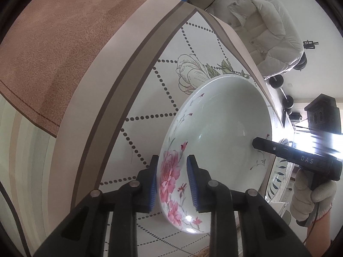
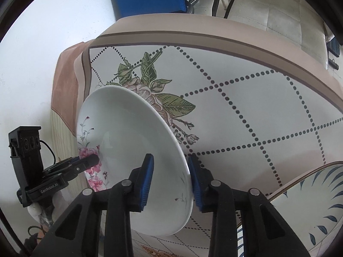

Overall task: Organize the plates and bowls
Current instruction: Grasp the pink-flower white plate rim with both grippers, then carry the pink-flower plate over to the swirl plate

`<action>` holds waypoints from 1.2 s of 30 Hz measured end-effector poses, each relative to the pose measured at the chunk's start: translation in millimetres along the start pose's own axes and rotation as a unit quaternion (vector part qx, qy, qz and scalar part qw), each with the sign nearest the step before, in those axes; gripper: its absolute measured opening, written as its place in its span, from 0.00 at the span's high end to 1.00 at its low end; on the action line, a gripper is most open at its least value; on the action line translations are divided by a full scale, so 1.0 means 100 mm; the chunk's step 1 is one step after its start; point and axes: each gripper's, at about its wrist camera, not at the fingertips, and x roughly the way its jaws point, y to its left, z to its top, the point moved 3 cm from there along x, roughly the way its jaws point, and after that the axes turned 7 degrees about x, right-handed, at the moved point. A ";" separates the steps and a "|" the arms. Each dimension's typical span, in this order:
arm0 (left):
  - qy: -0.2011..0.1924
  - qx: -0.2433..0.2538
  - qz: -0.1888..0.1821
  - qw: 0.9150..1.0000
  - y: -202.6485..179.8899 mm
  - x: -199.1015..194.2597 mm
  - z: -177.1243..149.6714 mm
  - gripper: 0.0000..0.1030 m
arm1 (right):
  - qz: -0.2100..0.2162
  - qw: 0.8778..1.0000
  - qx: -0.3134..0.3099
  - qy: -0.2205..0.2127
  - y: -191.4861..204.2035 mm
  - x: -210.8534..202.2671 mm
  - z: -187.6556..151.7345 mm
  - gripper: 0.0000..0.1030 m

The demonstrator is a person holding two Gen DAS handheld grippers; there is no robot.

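White floral plate (image 1: 220, 132) between both tools.

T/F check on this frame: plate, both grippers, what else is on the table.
1. Both grippers straddle the rim of the floral plate. True: left gripper, right gripper.
2. The plate's flowers are blue. False: pink.
3. A second dish, the blue-leaf plate, lies on the tablecloth. True.
4. The tablecloth is plain. False: dotted lattice with flower prints.
5. The hand on the right gripper is bare. False: it wears a white glove.
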 end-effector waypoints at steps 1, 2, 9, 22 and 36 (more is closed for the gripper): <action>-0.001 -0.002 0.002 1.000 0.01 0.00 -0.01 0.81 | -0.009 1.000 -0.005 -0.004 0.01 -0.02 -0.02 0.75; -0.002 -0.002 0.005 1.000 0.02 -0.01 -0.02 0.83 | -0.015 1.000 -0.007 -0.008 0.01 -0.02 -0.03 0.79; -0.008 0.005 0.025 1.000 0.01 -0.01 -0.03 0.85 | -0.014 1.000 -0.003 -0.021 -0.05 -0.04 -0.01 0.81; -0.025 0.023 0.045 0.998 -0.11 -0.22 -0.08 0.86 | 0.004 0.999 -0.004 -0.034 -0.02 -0.16 -0.24 0.86; -0.036 0.078 0.045 0.995 -0.68 -0.55 -0.32 0.86 | 0.033 0.997 0.015 -0.068 -0.22 -0.65 -0.66 0.86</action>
